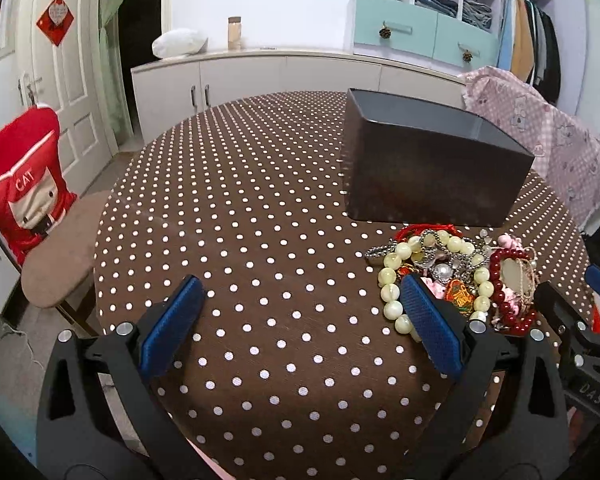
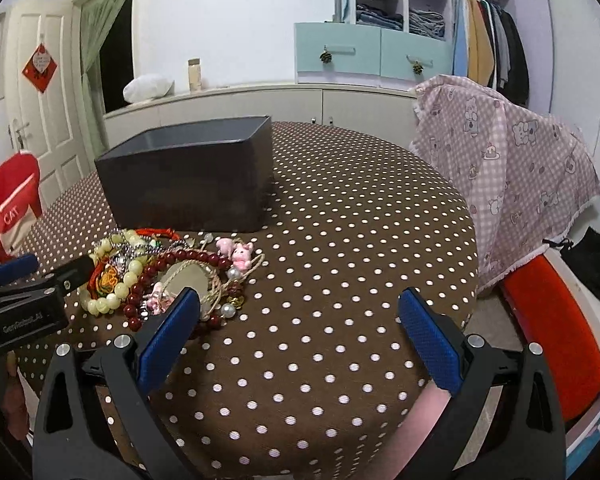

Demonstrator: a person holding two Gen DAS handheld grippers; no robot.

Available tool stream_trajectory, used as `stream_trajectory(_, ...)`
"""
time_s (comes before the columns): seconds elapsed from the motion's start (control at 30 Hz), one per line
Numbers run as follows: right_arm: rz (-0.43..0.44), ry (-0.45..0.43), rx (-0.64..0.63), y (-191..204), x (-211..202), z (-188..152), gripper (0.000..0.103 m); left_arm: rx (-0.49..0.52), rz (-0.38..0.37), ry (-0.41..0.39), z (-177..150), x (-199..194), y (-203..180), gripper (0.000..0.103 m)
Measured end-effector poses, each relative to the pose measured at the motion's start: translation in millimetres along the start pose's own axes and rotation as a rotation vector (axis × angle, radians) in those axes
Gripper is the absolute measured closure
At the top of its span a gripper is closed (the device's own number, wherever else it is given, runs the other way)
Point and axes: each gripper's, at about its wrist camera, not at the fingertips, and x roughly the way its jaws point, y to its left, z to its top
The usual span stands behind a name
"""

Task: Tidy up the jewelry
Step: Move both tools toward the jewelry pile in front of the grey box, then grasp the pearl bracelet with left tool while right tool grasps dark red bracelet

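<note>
**Brown dotted cloth, a heap of beads between two wide claws**

Brown polka-dot cloth covers the round bench [image 1: 260,200], and the jewelry pile [image 1: 456,272] lies on it just in front of the dark open box [image 1: 432,168], near its front wall but apart from it. From the left claw [image 1: 300,328] the pile lies forward and to the right, its near edge hidden behind the right finger pad. From the right claw [image 2: 300,340] the same pile lies forward and to the left, partly behind the left pad. Both claws stand wide open and hold nothing.

Neither claw looks clearly nearer; both flank the heap. The pale bead bracelet [image 1: 396,280] sits on the left claw's side, the dark red bead strand [image 2: 188,258] and pink charms [image 2: 236,252] on the right claw's.

The strands overlap, so lifting one probably drags others. The claws are also close together, and reaching in at once risks a bump.
</note>
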Motion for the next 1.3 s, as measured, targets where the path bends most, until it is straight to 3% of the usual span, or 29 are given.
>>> stream_trajectory(0.17,-0.126,-0.022,-0.039,1.5,2.0,-0.7,0.008,0.063,0.092,-0.044,-0.6,-2.0,-12.2,0.016)
stream_trajectory(0.2,-0.126,-0.018,-0.041,-0.5,2.9,0.1,0.008,0.074,0.105,-0.054,-1.1,-2.4,-13.9,0.022)
stream_trajectory(0.27,-0.115,-0.003,-0.027,-6.5,4.4,0.6,0.008,0.075,0.086,-0.066,-1.6,-3.5,-15.1,0.045)
stream_trajectory(0.3,-0.113,0.000,-0.027,-7.9,4.6,0.4,0.008,0.076,0.062,-0.065,-1.4,-2.9,-15.7,0.065)
stream_trajectory(0.33,-0.110,-0.003,-0.037,-9.7,4.8,-0.4,0.008,0.081,0.045,-0.066,-1.5,-2.9,-16.9,0.074)
stream_trajectory(0.5,-0.130,-0.055,-0.106,-11.7,-1.2,-3.6,0.010,0.130,0.021,-0.087,-4.8,-5.2,-27.1,0.090)
stream_trajectory(0.53,-0.119,-0.061,-0.122,-10.3,-2.4,-5.0,0.013,0.121,0.004,-0.086,-4.1,-5.3,-26.0,0.092)
stream_trajectory(0.67,-0.005,-0.036,-0.141,-9.9,-0.7,-5.9,0.044,0.040,-0.114,-0.079,-0.8,-5.1,-7.5,0.093)
stream_trajectory(0.73,0.052,-0.015,-0.146,-9.3,1.6,-3.7,0.058,0.022,-0.150,-0.083,-1.2,-6.1,0.1,0.093)
stream_trajectory(0.8,0.109,0.004,-0.143,-7.1,4.6,-0.7,0.079,0.007,-0.175,-0.091,-3.0,-4.6,3.7,0.093)
stream_trajectory(0.87,0.136,0.011,-0.152,-3.5,5.3,1.1,0.088,-0.013,-0.199,-0.095,-3.7,-3.7,7.6,0.093)
stream_trajectory(0.97,0.144,0.014,-0.151,-1.1,5.4,3.8,0.095,-0.036,-0.228,-0.107,-3.7,-3.7,12.0,0.093)
stream_trajectory(1.3,0.188,0.015,-0.093,-11.2,0.1,12.5,0.096,-0.073,-0.287,-0.202,5.0,-20.1,16.6,0.093)
